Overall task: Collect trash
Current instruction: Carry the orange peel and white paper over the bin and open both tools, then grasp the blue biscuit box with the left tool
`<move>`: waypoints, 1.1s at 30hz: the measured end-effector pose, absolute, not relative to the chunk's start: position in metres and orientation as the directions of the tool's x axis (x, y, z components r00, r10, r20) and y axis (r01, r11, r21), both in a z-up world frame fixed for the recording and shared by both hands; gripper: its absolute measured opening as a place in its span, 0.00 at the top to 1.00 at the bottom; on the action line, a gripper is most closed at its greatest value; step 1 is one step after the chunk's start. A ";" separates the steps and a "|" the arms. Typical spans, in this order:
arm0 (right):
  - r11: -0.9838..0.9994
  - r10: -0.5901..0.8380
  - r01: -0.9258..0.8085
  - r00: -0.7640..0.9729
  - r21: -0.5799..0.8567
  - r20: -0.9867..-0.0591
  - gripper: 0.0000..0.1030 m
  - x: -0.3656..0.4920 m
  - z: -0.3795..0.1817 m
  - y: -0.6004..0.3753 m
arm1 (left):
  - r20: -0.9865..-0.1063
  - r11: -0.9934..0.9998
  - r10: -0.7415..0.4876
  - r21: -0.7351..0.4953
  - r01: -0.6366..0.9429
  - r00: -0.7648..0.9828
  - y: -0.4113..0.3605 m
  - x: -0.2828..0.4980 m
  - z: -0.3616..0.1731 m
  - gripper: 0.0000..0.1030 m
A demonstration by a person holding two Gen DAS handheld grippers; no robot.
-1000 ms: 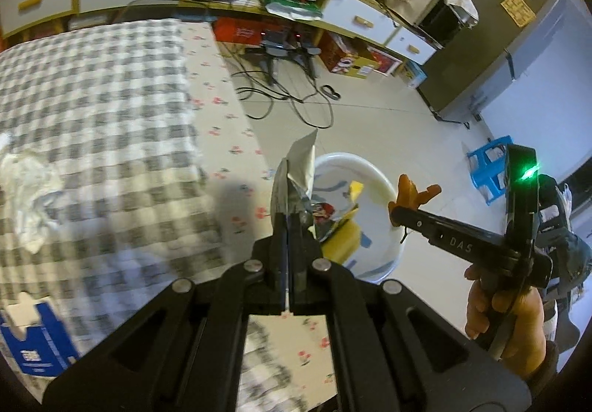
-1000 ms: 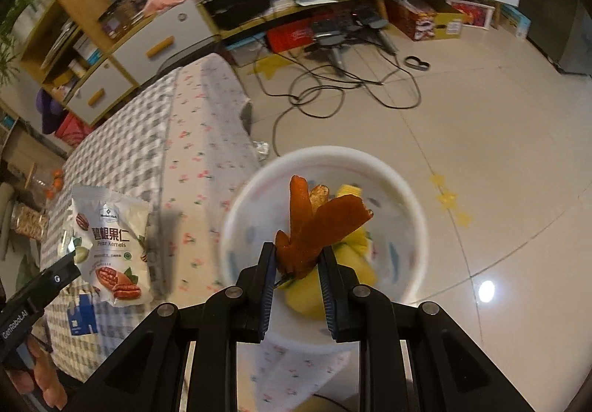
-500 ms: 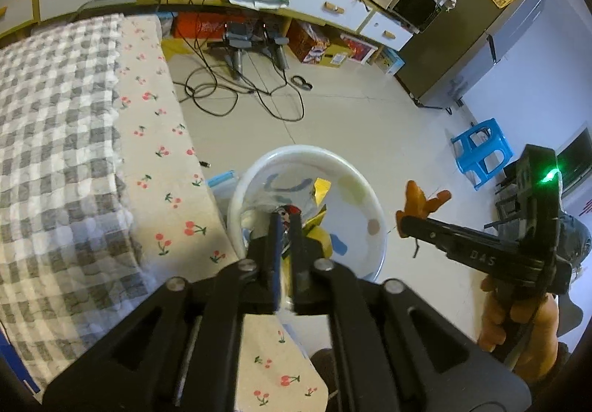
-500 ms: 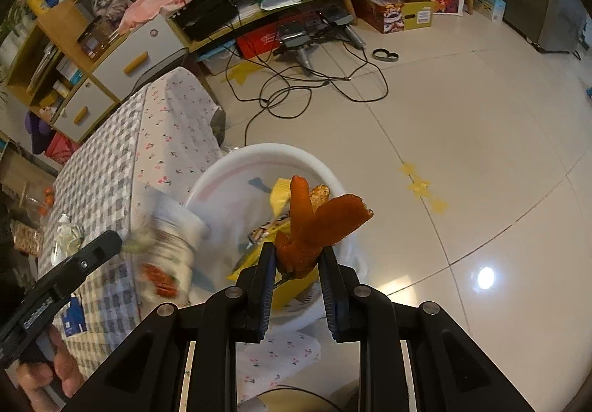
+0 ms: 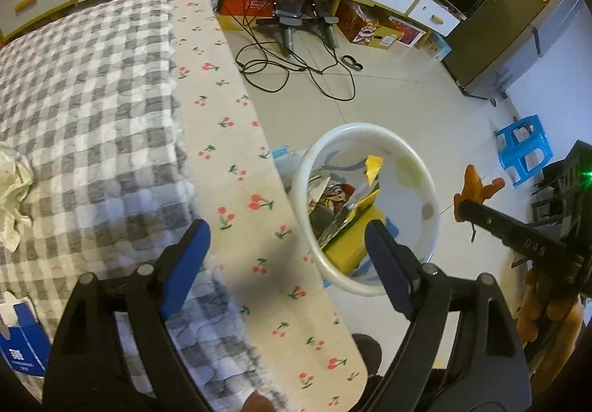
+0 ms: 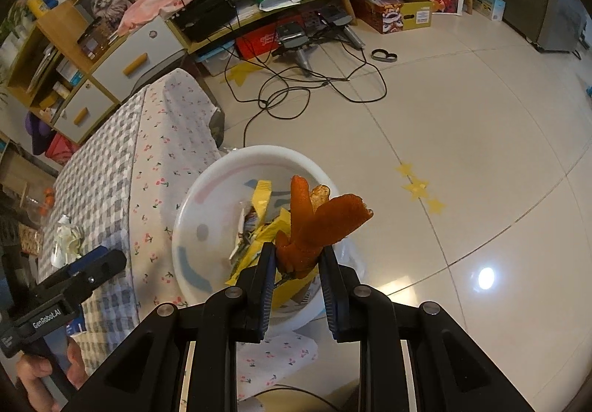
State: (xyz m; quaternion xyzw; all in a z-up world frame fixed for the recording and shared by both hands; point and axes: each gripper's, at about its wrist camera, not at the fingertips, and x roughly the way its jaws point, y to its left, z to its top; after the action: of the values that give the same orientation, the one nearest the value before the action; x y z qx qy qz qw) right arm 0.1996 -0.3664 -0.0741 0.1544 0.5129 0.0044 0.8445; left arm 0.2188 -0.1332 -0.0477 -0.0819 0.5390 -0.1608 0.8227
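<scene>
Left hand-held gripper (image 5: 286, 251) now gapes wide, empty; the snack packet it held a second ago lies in the white bin (image 6: 192, 212). Right hand-held gripper (image 6: 298, 267) clamps orange peel (image 6: 318, 223) above the rim, probably next to drop.

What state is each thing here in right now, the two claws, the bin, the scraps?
Left gripper: open, empty.
Right gripper: shut on orange peel.
White bin: upright, partly filled with wrappers.
Crumpled tissue: lying on the checked tablecloth.
Blue box: flap open.
</scene>
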 end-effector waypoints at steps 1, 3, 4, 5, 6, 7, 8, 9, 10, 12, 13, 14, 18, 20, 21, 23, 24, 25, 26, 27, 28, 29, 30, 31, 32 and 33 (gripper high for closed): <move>0.951 0.165 0.157 0.474 0.268 -0.865 0.74 0.200 -0.074 -0.366 | -0.862 0.936 -0.349 -0.303 0.176 0.368 -0.131 0.219 -0.047 0.15; 0.946 0.175 0.164 0.467 0.279 -0.867 0.56 0.202 -0.075 -0.366 | -0.864 0.939 -0.342 -0.296 0.175 0.370 -0.126 0.216 -0.045 0.14; 0.944 0.176 0.170 0.465 0.283 -0.867 0.47 0.202 -0.075 -0.366 | -0.864 0.940 -0.339 -0.295 0.172 0.371 -0.123 0.215 -0.044 0.13; 0.942 0.174 0.176 0.469 0.285 -0.866 0.37 0.202 -0.075 -0.366 | -0.865 0.940 -0.338 -0.295 0.169 0.372 -0.121 0.214 -0.045 0.13; 0.942 0.171 0.177 0.477 0.285 -0.862 0.36 0.201 -0.074 -0.365 | -0.865 0.941 -0.337 -0.295 0.166 0.372 -0.117 0.213 -0.044 0.13; 0.943 0.171 0.174 0.477 0.284 -0.862 0.36 0.202 -0.073 -0.364 | -0.866 0.942 -0.334 -0.293 0.164 0.373 -0.114 0.212 -0.043 0.13; 0.943 0.175 0.170 0.477 0.286 -0.861 0.36 0.202 -0.072 -0.363 | -0.866 0.943 -0.331 -0.290 0.162 0.374 -0.113 0.212 -0.043 0.13; 0.943 0.177 0.168 0.478 0.287 -0.860 0.37 0.202 -0.072 -0.363 | -0.867 0.945 -0.327 -0.286 0.161 0.376 -0.109 0.210 -0.042 0.12; 0.943 0.177 0.167 0.478 0.287 -0.860 0.36 0.202 -0.072 -0.362 | -0.868 0.946 -0.324 -0.284 0.159 0.378 -0.106 0.209 -0.042 0.12; 0.944 0.178 0.164 0.478 0.286 -0.860 0.36 0.203 -0.071 -0.360 | -0.871 0.948 -0.318 -0.280 0.154 0.375 -0.101 0.209 -0.041 0.12; 0.945 0.178 0.161 0.478 0.286 -0.860 0.36 0.203 -0.070 -0.360 | -0.873 0.949 -0.315 -0.278 0.151 0.373 -0.098 0.207 -0.040 0.12; 0.945 0.177 0.160 0.479 0.284 -0.860 0.36 0.203 -0.069 -0.359 | -0.874 0.950 -0.312 -0.275 0.150 0.373 -0.096 0.207 -0.040 0.11; 0.951 0.175 0.142 0.482 0.273 -0.859 0.36 0.203 -0.067 -0.351 | -0.879 0.956 -0.291 -0.252 0.149 0.378 -0.083 0.202 -0.036 0.10; 0.955 0.175 0.130 0.483 0.268 -0.858 0.36 0.203 -0.065 -0.346 | -0.880 0.959 -0.280 -0.241 0.147 0.383 -0.075 0.198 -0.034 0.10; 0.957 0.176 0.121 0.483 0.265 -0.857 0.36 0.203 -0.064 -0.342 | -0.881 0.961 -0.275 -0.236 0.146 0.385 -0.071 0.196 -0.032 0.10; 0.960 0.179 0.106 0.483 0.261 -0.857 0.36 0.204 -0.064 -0.336 | -0.883 0.964 -0.264 -0.225 0.142 0.388 -0.061 0.192 -0.030 0.09; 0.961 0.180 0.099 0.483 0.259 -0.857 0.36 0.203 -0.063 -0.334 | -0.885 0.966 -0.257 -0.220 0.139 0.388 -0.056 0.190 -0.029 0.09; 0.962 0.182 0.091 0.483 0.256 -0.856 0.36 0.203 -0.063 -0.330 | -0.887 0.967 -0.250 -0.214 0.135 0.388 -0.050 0.188 -0.028 0.09; 0.964 0.184 0.082 0.483 0.253 -0.856 0.35 0.203 -0.062 -0.326 | -0.889 0.969 -0.243 -0.208 0.130 0.388 -0.044 0.186 -0.028 0.09; 0.965 0.186 0.074 0.483 0.252 -0.856 0.35 0.203 -0.061 -0.323 | -0.891 0.971 -0.236 -0.203 0.125 0.387 -0.039 0.184 -0.027 0.08; 0.966 0.189 0.064 0.483 0.250 -0.855 0.34 0.202 -0.061 -0.319 | -0.894 0.973 -0.230 -0.198 0.122 0.385 -0.032 0.181 -0.027 0.08; 0.967 0.191 0.055 0.483 0.248 -0.855 0.34 0.202 -0.060 -0.315 | -0.897 0.974 -0.226 -0.194 0.121 0.381 -0.026 0.178 -0.027 0.08; 0.969 0.194 0.043 0.483 0.244 -0.854 0.34 0.201 -0.059 -0.310 | -0.900 0.975 -0.220 -0.187 0.122 0.375 -0.019 0.175 -0.027 0.08; 0.970 0.195 0.033 0.483 0.241 -0.854 0.33 0.200 -0.059 -0.306 | -0.903 0.976 -0.214 -0.181 0.123 0.372 -0.013 0.172 -0.026 0.07; 0.971 0.198 0.020 0.483 0.236 -0.853 0.33 0.199 -0.058 -0.301 | -0.906 0.977 -0.207 -0.173 0.124 0.370 -0.007 0.169 -0.026 0.07; 0.972 0.200 0.009 0.482 0.233 -0.853 0.33 0.199 -0.057 -0.297 | -0.909 0.978 -0.200 -0.164 0.126 0.366 -0.001 0.165 -0.026 0.07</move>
State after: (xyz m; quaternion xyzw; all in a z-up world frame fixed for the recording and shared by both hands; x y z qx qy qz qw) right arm 0.1987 -0.2969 -0.0574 0.1035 0.5057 0.0558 0.8547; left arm 0.1653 -0.0014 -0.0265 -0.0332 0.5544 -0.0987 0.8257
